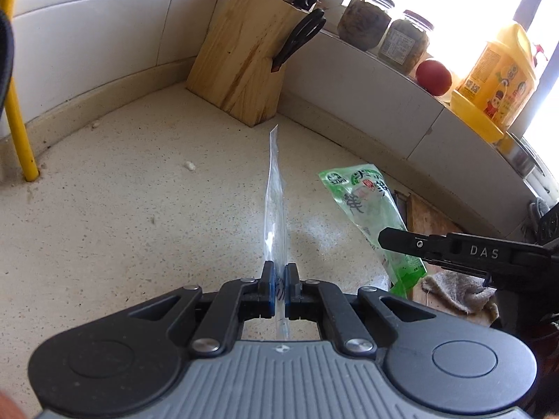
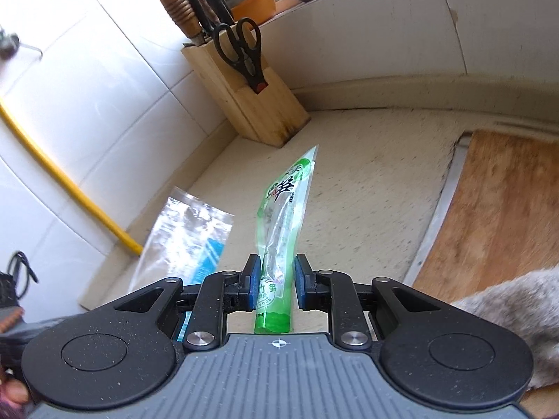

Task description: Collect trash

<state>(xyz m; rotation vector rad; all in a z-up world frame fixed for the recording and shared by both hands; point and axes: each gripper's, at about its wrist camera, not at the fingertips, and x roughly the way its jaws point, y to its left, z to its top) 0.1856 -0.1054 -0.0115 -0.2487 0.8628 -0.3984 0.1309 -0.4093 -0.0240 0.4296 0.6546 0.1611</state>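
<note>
The left gripper (image 1: 278,281) is pinching a clear plastic bag (image 1: 276,202), its blue pads closed to a thin slit on the film. The bag is standing edge-on and reaching toward twelve o'clock, its tip ending just short of a wooden knife block (image 1: 244,59) sitting in the corner of the speckled countertop (image 1: 122,192). Black scissors (image 1: 302,36) are hanging in the block's side slot. At three o'clock the right gripper (image 1: 394,239) is coming in sideways, its black finger lying across a green snack wrapper (image 1: 370,209). A grey rag (image 1: 461,289) is lying just below that finger. At one to two o'clock, two jars (image 1: 384,24), a red tomato (image 1: 433,76) and a yellow bottle (image 1: 499,76) are lining the window ledge. A yellow pipe (image 1: 21,132) is rising at nine o'clock.

In the right wrist view, the right gripper (image 2: 276,288) is sitting half open around the green snack wrapper (image 2: 283,230); the left pad is touching the wrapper while the right pad is standing a little apart, so whether it is truly gripping cannot be told. The wrapper is pointing toward twelve o'clock. The clear plastic bag (image 2: 185,241) is showing at ten o'clock, and a wooden cutting board (image 2: 496,209) is lying at two o'clock.
</note>
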